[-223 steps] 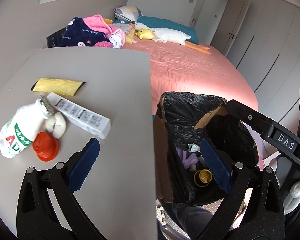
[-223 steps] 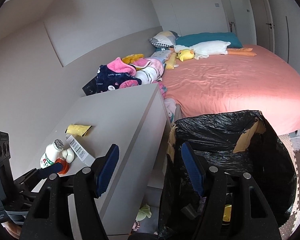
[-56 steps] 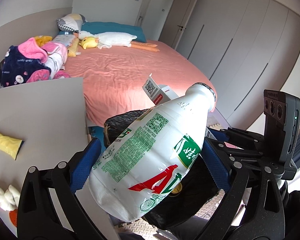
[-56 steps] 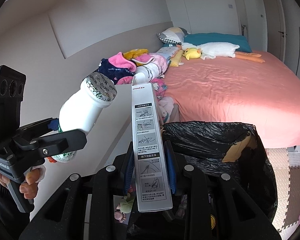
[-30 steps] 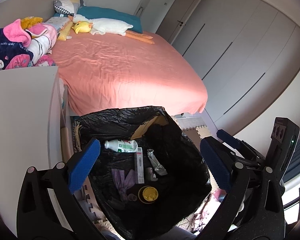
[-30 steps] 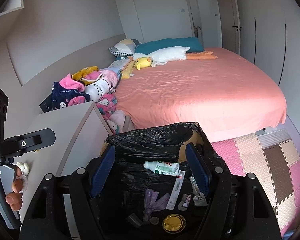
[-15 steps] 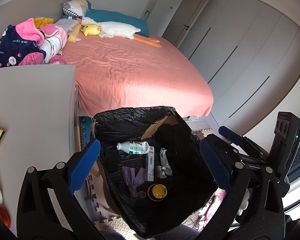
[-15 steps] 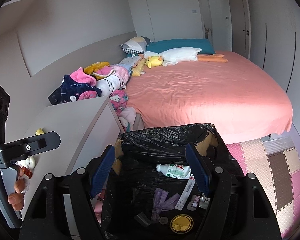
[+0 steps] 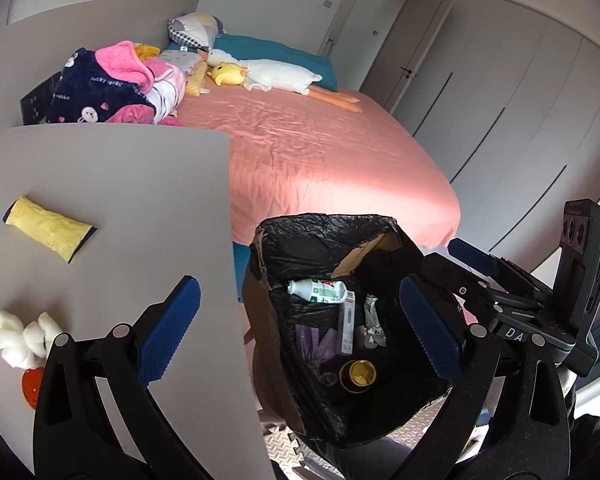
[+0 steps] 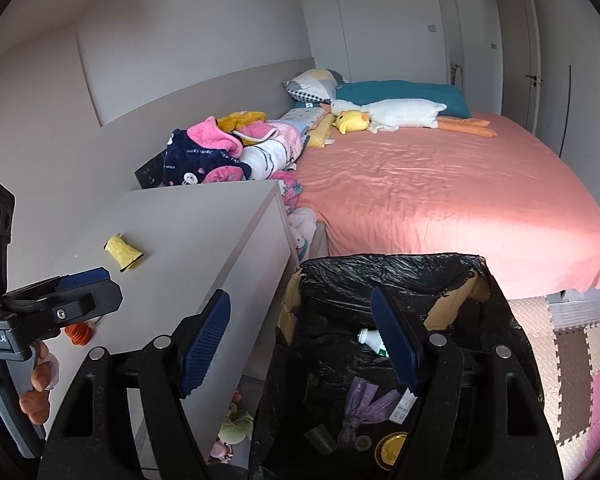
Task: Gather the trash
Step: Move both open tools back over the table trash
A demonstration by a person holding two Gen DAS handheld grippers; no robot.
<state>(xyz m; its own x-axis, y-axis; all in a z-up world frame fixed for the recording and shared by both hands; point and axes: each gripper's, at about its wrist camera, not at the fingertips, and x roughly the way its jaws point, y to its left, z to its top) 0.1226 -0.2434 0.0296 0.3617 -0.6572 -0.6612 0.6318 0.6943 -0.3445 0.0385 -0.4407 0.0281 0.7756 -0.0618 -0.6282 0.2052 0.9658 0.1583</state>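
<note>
A cardboard bin lined with a black bag [image 9: 324, 236] [image 10: 380, 280] stands beside the grey table [image 9: 120, 184] [image 10: 204, 224]. Inside lie the white milk bottle [image 9: 318, 290] [image 10: 371, 337], the long white box [image 9: 347, 322], a purple scrap, a foil wrapper and a gold lid [image 9: 358, 374]. On the table are a yellow packet [image 9: 48, 227] [image 10: 123, 257], crumpled white tissue [image 9: 20, 334] and an orange cap [image 9: 31, 385] [image 10: 78, 334]. My left gripper [image 9: 296, 328] is open and empty, over the table edge and the bin. My right gripper [image 10: 300, 344] is open and empty at the bin's near left rim.
A pink bed [image 9: 320, 152] [image 10: 440, 200] with plush toys, pillows and piled clothes [image 9: 112, 84] lies beyond. Wardrobe doors [image 9: 500, 100] line the right wall. Foam floor mats [image 10: 572, 344] lie right of the bin. Soft toys [image 10: 234, 428] sit under the table.
Since 1.9 s ago both grippers have opened; the bottle and box now lie in the bin. In the last half second both views swung left, back toward the table.
</note>
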